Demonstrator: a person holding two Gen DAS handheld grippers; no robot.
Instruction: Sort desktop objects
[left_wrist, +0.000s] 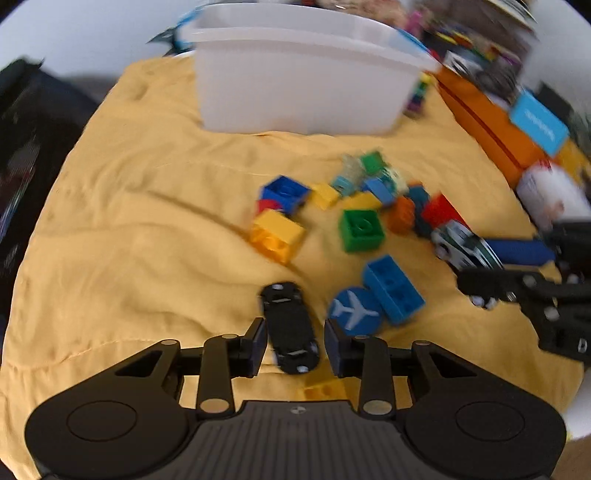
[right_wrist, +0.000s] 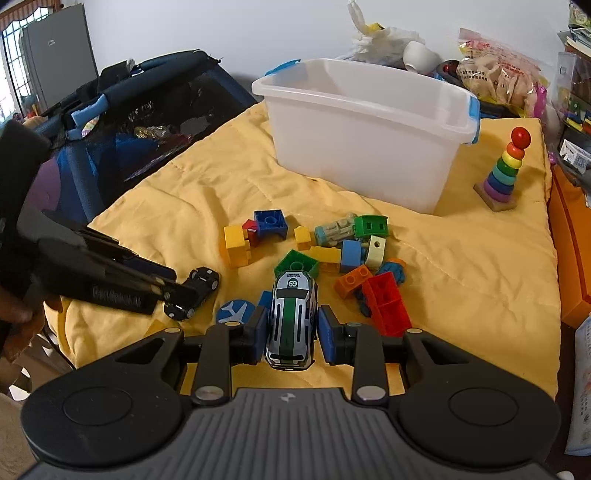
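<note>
A black toy car lies on the yellow cloth between the fingers of my left gripper. Its left side meets the left pad and a thin gap shows at the right pad, so the jaws are open. In the right wrist view the left gripper reaches over that black car. My right gripper is shut on a silver and green race car numbered 69, held above the cloth. The left wrist view shows the right gripper with the silver car. Loose building blocks are scattered ahead.
A white plastic bin stands at the back of the cloth, seemingly empty. A blue airplane disc lies near both grippers. A rainbow ring stacker stands at the right, an orange box beyond the edge, a dark playpen at the left.
</note>
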